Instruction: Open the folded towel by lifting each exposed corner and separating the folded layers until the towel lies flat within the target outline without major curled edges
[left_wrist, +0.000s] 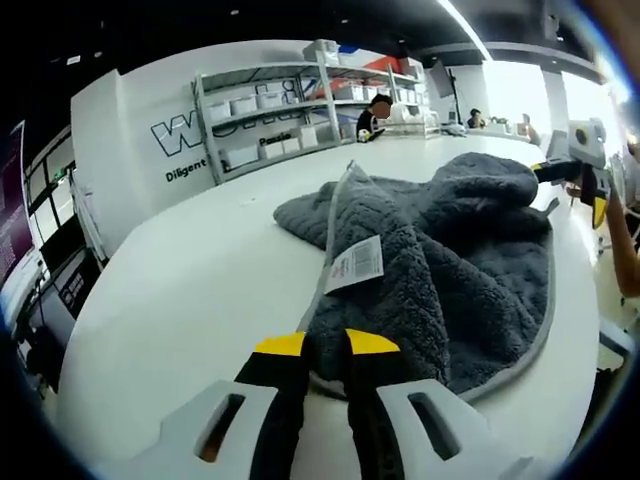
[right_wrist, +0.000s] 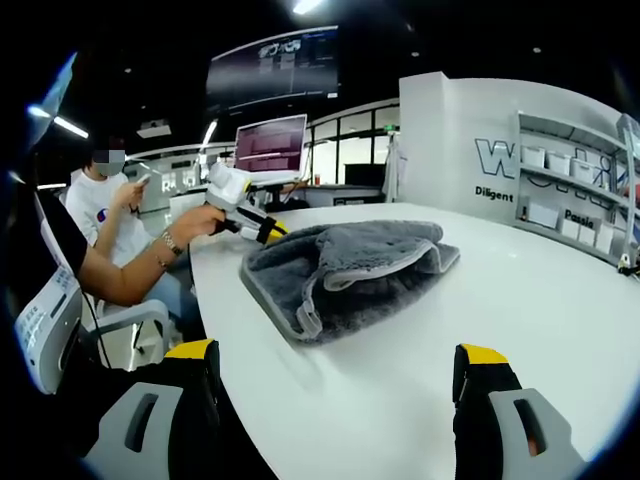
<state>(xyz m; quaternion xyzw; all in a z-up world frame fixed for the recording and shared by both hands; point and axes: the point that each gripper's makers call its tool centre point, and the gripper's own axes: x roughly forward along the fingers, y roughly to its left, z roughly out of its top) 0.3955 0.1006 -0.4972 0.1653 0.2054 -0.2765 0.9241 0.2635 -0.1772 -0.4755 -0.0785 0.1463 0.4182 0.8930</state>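
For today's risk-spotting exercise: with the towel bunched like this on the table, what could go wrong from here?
1. The left hand-held gripper is nearly shut at the grey towel hem; it may pinch several layers together.
2. The right hand-held gripper is open and away from the towel, so one-sided pulling could drag it across the white table.

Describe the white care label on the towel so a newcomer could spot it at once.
Start at the white table in the left gripper view and find the crumpled grey towel. Along its pale grey edging, just beyond the left claw, lies the label: a small white printed rectangle, the only white patch on the dark plush.
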